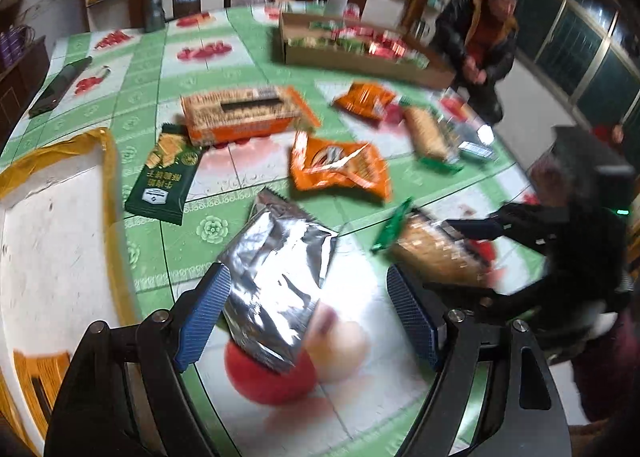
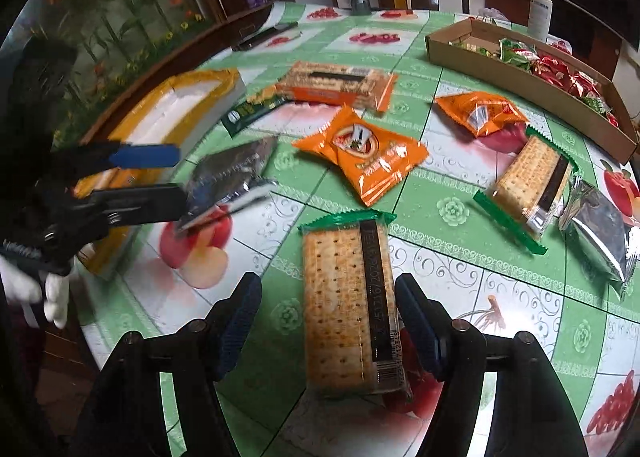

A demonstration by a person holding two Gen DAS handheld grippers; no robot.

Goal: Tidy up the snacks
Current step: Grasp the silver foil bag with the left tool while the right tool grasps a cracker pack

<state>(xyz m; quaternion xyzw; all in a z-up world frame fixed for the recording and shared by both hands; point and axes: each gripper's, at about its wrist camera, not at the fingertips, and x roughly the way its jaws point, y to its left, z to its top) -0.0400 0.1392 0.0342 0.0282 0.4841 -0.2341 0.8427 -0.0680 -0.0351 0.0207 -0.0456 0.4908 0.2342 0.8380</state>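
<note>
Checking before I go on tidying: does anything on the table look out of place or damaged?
Nothing looks damaged or spilled. Packets lie scattered at odd angles on the table, such as the orange packet, while the cardboard tray holds others neatly.

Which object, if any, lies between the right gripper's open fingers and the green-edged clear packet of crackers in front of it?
Nothing visible does. The green-edged clear packet of crackers already lies between the right gripper fingers, flat on the green patterned tablecloth, with open gaps on both sides. The square orange snack pouch lies beyond it.

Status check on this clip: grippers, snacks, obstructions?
Left gripper open around silver packet. Right gripper open, cracker pack between fingers. Nothing blocking.
</note>
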